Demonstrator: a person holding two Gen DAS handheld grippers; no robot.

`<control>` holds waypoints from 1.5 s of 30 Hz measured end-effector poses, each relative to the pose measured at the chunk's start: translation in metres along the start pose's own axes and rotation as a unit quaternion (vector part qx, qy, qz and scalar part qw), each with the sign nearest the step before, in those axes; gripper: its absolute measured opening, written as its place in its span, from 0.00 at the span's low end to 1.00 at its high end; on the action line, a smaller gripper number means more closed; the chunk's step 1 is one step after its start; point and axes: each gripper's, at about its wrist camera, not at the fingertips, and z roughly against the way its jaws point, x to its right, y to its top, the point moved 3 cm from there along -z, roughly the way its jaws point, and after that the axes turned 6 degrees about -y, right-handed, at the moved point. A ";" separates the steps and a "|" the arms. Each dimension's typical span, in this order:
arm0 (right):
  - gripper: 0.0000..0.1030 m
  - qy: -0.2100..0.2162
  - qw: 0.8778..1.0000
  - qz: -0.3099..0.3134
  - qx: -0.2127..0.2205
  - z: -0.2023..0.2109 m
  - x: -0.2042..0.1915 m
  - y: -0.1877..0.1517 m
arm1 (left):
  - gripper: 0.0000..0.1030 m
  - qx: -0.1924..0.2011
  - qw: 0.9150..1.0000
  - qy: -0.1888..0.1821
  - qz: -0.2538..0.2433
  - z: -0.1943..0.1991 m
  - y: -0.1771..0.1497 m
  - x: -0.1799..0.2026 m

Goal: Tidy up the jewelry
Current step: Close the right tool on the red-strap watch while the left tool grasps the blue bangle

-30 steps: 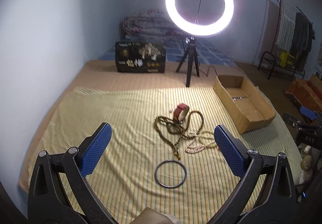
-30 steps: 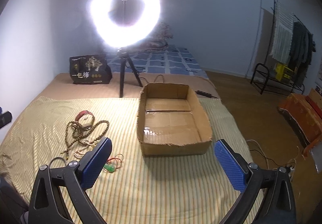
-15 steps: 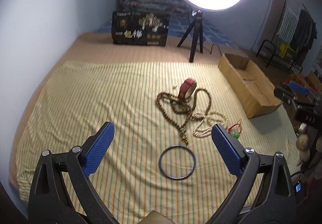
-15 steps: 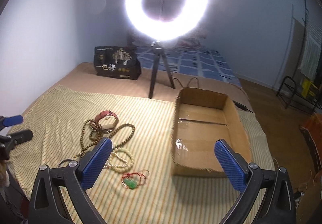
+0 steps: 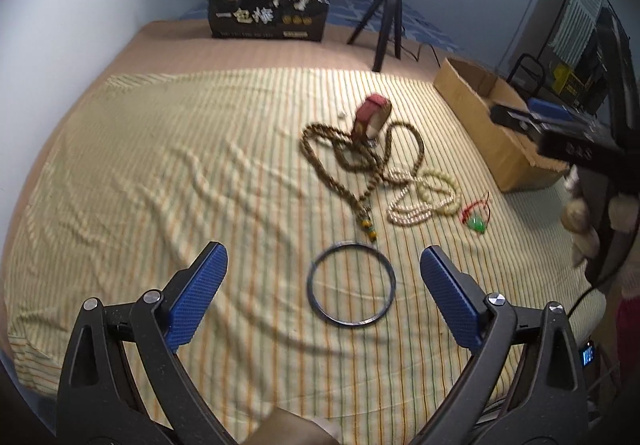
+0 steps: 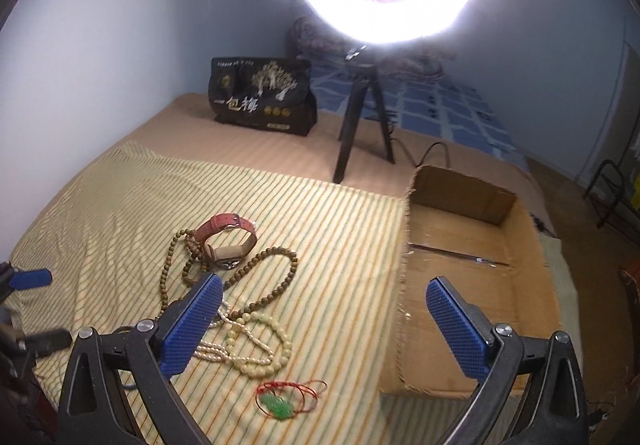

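Note:
Jewelry lies on a yellow striped cloth [image 5: 160, 165]. A dark bangle [image 5: 351, 282] lies flat just ahead of my open, empty left gripper [image 5: 322, 295]. Beyond it are a brown bead necklace [image 5: 360, 161], a red-strapped watch [image 5: 372, 117], a cream bead necklace [image 5: 424, 197] and a green pendant on red cord [image 5: 476, 221]. My right gripper [image 6: 324, 325] is open and empty above the cloth. The cream beads [image 6: 256, 345], pendant [image 6: 280, 405], watch [image 6: 228, 241] and brown beads [image 6: 240, 277] lie left of an open cardboard box [image 6: 472, 277].
A ring light on a black tripod [image 6: 362, 117] stands behind the cloth. A black printed bag [image 5: 270, 7] stands at the back. The box also shows in the left wrist view [image 5: 488, 125], with the right gripper's body [image 5: 560, 137] over it. A clothes rack [image 5: 580, 45] stands far right.
Both grippers have tilted down and moved closer to the cloth. The left one has come nearer the bangle; the right one has swung left towards the jewelry. Both stay open.

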 end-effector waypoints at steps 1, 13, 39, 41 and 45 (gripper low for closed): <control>1.00 0.005 1.000 0.003 -0.003 -0.005 -0.002 0.000 | 0.96 -0.006 1.000 -0.001 -0.004 -0.003 -0.002 0.003; 1.00 0.056 0.998 0.027 -0.028 -0.047 -0.031 0.009 | 0.96 -0.056 0.998 0.003 -0.036 -0.048 -0.022 0.025; 1.00 0.093 0.992 0.061 -0.064 -0.117 -0.086 0.022 | 0.82 -0.053 0.998 0.037 -0.015 -0.075 -0.026 0.010; 1.00 0.087 0.992 0.065 -0.065 -0.122 -0.089 0.023 | 0.79 -0.050 0.998 0.037 -0.016 -0.074 -0.026 0.008; 0.99 0.085 0.992 0.065 -0.071 -0.130 -0.091 0.023 | 0.72 -0.047 0.998 0.037 -0.015 -0.072 -0.026 0.012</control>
